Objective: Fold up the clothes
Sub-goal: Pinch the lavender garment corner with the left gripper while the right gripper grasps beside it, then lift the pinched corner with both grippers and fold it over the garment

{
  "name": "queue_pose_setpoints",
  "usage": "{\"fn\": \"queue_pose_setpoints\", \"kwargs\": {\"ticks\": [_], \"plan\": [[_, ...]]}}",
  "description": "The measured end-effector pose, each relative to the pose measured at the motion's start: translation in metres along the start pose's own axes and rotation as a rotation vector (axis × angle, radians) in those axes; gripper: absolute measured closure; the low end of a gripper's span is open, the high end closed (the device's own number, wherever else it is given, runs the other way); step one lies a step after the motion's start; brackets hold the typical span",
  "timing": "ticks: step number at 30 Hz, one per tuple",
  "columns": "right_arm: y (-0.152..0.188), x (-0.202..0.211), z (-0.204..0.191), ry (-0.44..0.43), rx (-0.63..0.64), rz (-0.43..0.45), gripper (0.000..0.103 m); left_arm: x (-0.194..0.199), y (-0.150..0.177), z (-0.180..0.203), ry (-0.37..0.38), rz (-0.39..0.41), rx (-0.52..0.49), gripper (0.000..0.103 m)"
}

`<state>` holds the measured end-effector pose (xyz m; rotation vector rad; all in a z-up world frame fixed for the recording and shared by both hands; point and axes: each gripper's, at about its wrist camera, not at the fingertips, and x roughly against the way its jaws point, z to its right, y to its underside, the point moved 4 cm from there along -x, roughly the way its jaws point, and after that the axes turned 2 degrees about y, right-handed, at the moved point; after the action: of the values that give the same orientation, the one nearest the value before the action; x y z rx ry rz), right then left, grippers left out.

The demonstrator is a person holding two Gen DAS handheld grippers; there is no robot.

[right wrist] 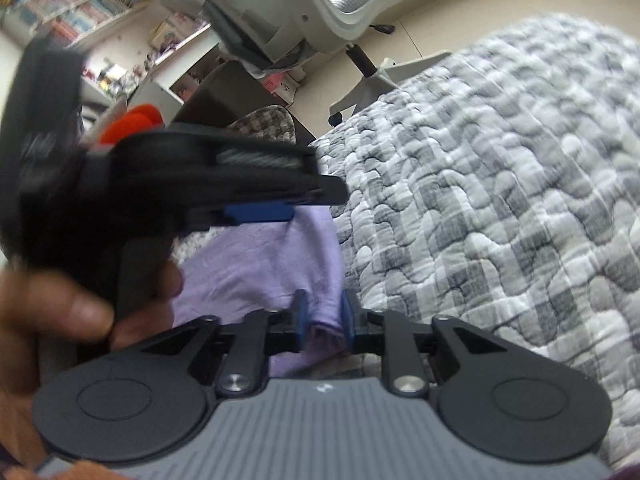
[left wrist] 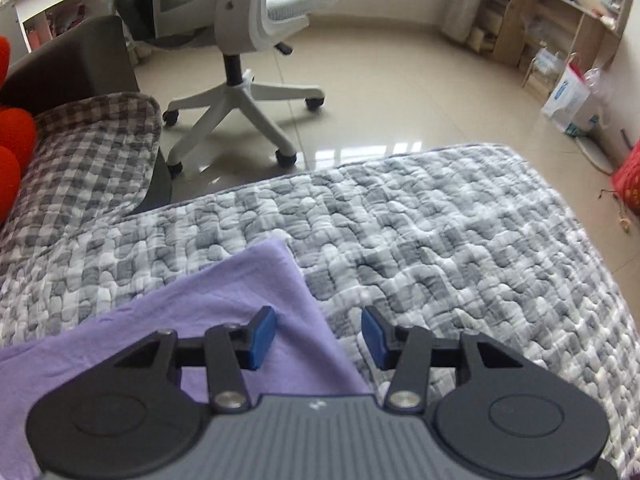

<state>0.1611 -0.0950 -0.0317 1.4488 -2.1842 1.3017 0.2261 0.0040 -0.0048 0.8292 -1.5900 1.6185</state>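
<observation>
Two grippers work over one purple garment [left wrist: 248,292], which lies on a grey-and-white checked quilt [left wrist: 460,248] spread across a bed or sofa, with a white office chair [left wrist: 248,40] on the tiled floor beyond; the left gripper [left wrist: 318,336] hangs over the cloth's corner with its blue pads well apart, one pad above the purple fabric and the other above the quilt, nothing between them; the right gripper [right wrist: 323,318] has its pads drawn close with a bunched edge of the purple cloth between them, so it looks pinched on that edge, though the contact itself is partly hidden; in the right wrist view the left gripper shows again, blurred, held in a hand [right wrist: 76,304] just above the same cloth; how many layers the garment has, and whether its far side is already turned over, cannot be told, since both views catch only this corner; my reading is that a corner or hem is being taken up for a fold, with one side gripped and the other side lined up but free; this would fit an early fold as well as a later one on a smaller bundle; a matching hold would need the open pads lowered astride the cloth's edge, catching the fabric only and none of the puckered quilt beneath.
</observation>
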Motion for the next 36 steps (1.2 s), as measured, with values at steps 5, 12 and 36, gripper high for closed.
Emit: {"fn": "queue_pose_setpoints", "kwargs": {"ticks": [5,12,36], "plan": [[0.003,0.006,-0.017,-0.017,0.106,0.056,0.093,-0.006,0.0,0.0,-0.009,-0.049,-0.009,0.055],[0.009,0.009,-0.027,-0.01,0.213,0.112,0.093,-0.009,-0.006,0.005,-0.051,-0.093,-0.068,0.064],[0.024,0.019,-0.059,-0.055,0.384,0.163,0.094,0.034,0.013,-0.068,0.072,0.085,0.126,0.097]]}}
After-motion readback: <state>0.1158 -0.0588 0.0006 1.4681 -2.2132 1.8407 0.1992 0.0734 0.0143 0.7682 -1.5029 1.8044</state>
